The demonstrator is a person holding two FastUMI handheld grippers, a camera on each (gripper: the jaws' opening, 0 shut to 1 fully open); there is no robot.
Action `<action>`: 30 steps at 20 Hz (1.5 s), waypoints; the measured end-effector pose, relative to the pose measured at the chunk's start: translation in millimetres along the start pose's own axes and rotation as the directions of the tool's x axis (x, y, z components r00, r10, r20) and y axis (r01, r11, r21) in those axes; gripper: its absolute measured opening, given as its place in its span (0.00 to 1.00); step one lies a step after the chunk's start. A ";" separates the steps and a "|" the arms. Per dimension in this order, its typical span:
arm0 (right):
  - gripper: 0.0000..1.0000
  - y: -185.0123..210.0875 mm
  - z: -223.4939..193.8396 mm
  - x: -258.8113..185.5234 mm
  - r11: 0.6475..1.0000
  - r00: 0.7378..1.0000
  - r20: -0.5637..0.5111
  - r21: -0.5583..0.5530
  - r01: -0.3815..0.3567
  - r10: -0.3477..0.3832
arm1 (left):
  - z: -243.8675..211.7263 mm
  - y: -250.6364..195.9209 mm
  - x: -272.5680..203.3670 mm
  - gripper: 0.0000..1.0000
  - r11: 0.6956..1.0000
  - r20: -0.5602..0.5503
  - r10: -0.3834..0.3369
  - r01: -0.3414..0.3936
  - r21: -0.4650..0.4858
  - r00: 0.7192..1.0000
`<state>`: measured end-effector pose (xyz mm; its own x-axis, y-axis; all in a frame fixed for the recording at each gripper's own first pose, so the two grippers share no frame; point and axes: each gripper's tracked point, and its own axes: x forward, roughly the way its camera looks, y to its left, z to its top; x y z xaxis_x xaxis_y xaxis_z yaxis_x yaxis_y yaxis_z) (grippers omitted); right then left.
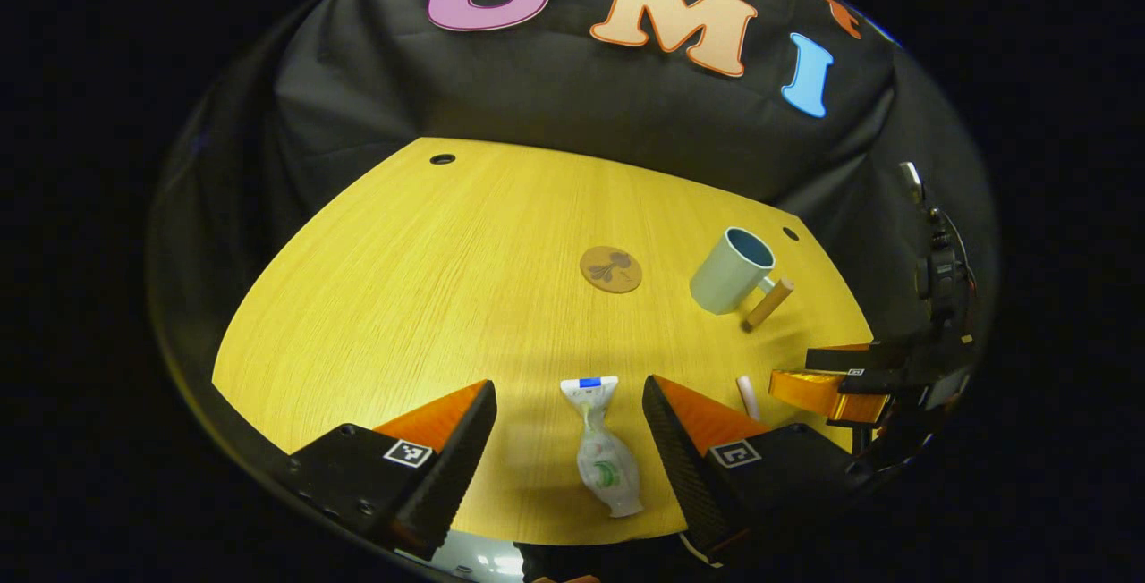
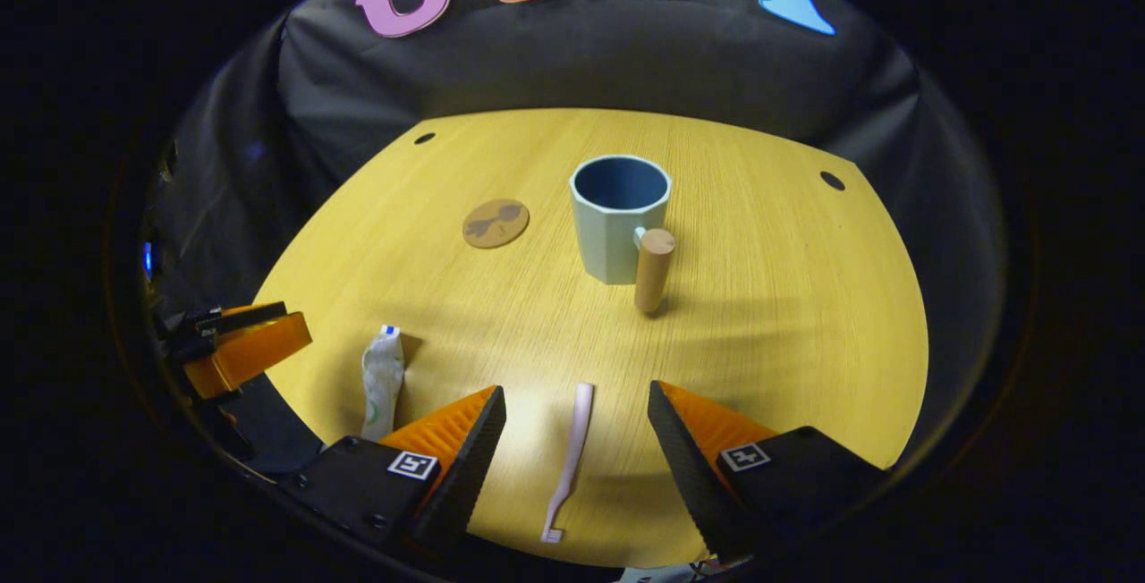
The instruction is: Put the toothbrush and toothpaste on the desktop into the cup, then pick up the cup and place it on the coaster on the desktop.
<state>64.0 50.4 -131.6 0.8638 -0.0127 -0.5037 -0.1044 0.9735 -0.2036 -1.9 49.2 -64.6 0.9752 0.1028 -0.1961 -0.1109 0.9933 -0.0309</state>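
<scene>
Nothing yet done: both claws, left and right, gape wide over toothpaste and toothbrush lying on the worktop, cup empty at twelve o'clock, coaster bare at eleven.

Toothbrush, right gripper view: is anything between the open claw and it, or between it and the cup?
Nothing visible. The toothbrush lies flat on the desktop between the right claw's open fingers, untouched. Bare wood runs from it to the upright, empty cup; the coaster sits off to the side.
</scene>
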 end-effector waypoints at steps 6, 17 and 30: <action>0.88 0.2 -23.1 26.2 0.999 0.986 -0.160 -0.005 0.049 -0.050 | -7.0 17.1 12.7 0.96 1.000 -0.054 0.013 -0.013 -0.011 0.998; 0.47 -4.7 -32.8 45.6 0.996 0.961 -0.267 0.036 0.084 -0.072 | -7.2 19.3 26.9 0.95 1.000 -0.097 -0.002 0.003 0.007 0.995; 0.12 -5.6 -36.9 45.1 0.995 0.948 -0.309 0.042 0.089 -0.072 | -12.0 19.5 30.0 0.95 1.000 -0.127 0.007 -0.007 0.001 0.992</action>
<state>85.4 36.0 -184.1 0.6740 -0.1526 -0.7228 -0.0062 0.9772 -0.2121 22.8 71.0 -82.9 0.9422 0.1023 -0.3191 -0.1175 0.9927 -0.0287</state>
